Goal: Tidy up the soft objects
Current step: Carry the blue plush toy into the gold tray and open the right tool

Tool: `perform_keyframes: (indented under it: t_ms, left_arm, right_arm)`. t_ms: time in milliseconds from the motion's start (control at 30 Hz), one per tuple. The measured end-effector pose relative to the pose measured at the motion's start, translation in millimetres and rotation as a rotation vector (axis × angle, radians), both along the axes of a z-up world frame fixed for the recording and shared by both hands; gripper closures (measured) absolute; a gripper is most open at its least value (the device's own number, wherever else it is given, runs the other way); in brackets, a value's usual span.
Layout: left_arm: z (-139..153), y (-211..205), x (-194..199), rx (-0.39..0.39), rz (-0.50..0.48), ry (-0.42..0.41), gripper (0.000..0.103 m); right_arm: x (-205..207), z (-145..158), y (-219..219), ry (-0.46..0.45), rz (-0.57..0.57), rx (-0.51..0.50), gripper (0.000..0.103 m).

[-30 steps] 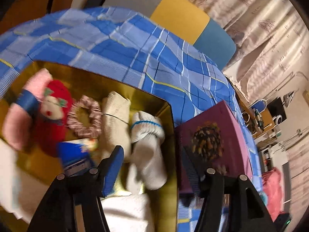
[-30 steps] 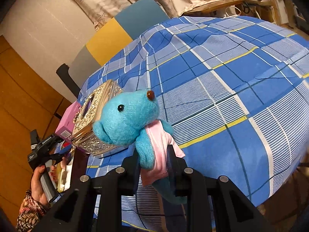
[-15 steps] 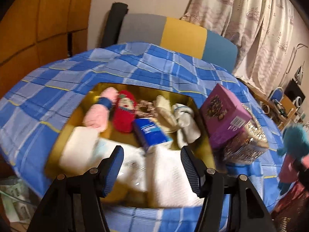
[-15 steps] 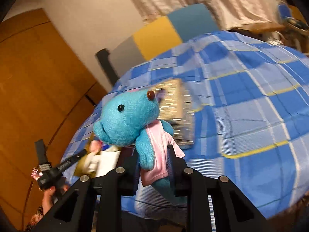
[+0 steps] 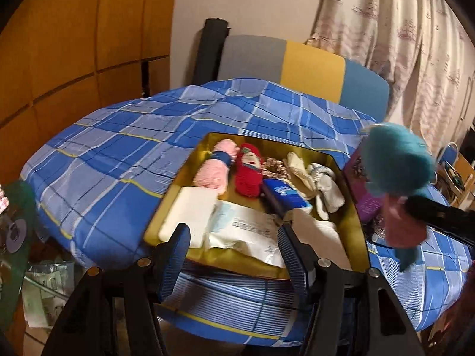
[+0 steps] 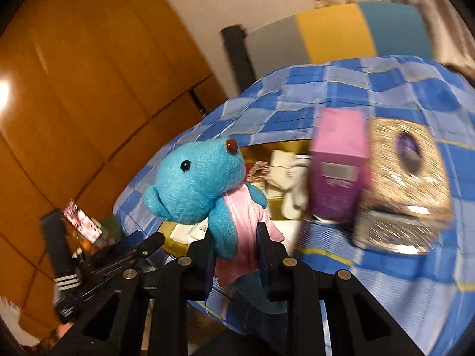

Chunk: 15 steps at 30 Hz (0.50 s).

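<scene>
Soft objects fill a shallow gold tray [image 5: 178, 190] on a table draped in a blue checked cloth [image 5: 118, 160]: a pink knitted roll with a blue band [image 5: 212, 172], a red knitted doll [image 5: 249, 175], pale socks [image 5: 323, 187], a blue tissue pack [image 5: 285, 195] and white folded pads [image 5: 190, 216]. Beside the tray's right edge stand a purple carton [image 6: 338, 175] and a glittery gold tissue box [image 6: 406, 178]. Behind the table are a grey, yellow and blue chair back [image 5: 299, 65], orange wood panelling, a pale wall and patterned curtains. The right gripper [image 6: 234, 255] has its jaws clamped on a blue plush toy in a pink bib [image 6: 202, 184], held in the air at the tray's right side. The left gripper [image 5: 234, 255] hangs over the tray's near edge, jaws apart and empty. Compared with a second ago, the left view has drawn back from close over the socks to show the whole tray, and the plush has travelled from open cloth to the tray.
</scene>
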<state>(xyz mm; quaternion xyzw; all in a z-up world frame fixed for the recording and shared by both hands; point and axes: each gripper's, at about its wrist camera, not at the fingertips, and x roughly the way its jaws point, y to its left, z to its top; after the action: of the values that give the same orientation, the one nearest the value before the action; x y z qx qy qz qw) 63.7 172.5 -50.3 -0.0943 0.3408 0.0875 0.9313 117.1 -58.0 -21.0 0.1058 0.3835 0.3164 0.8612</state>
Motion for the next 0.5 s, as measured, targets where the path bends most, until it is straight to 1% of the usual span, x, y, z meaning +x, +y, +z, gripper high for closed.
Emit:
perform_keyframes:
  t_ms: [67, 167, 333, 500]
  left_arm:
    - [0.3, 5.7, -2.3, -0.007, 0.022, 0.003, 0.041]
    - [0.1, 11.9, -3.7, -0.005, 0.057, 0.014, 0.041]
    - [2.0, 17.7, -5.0, 0.019, 0.093, 0.014, 0.041]
    - [5.2, 16.9, -7.2, 0.082, 0.146, 0.001, 0.041]
  right_arm:
    - [11.4, -3.5, 23.5, -0.002, 0.037, -0.038, 0.078]
    - [29.9, -10.1, 52.8, 0.011, 0.078, -0.068, 0.078]
    - [57.2, -26.2, 93.3, 0.079, 0.093, -0.094, 0.078]
    - [77.9, -43.1, 130.5, 0.095, 0.103, -0.159, 0.077]
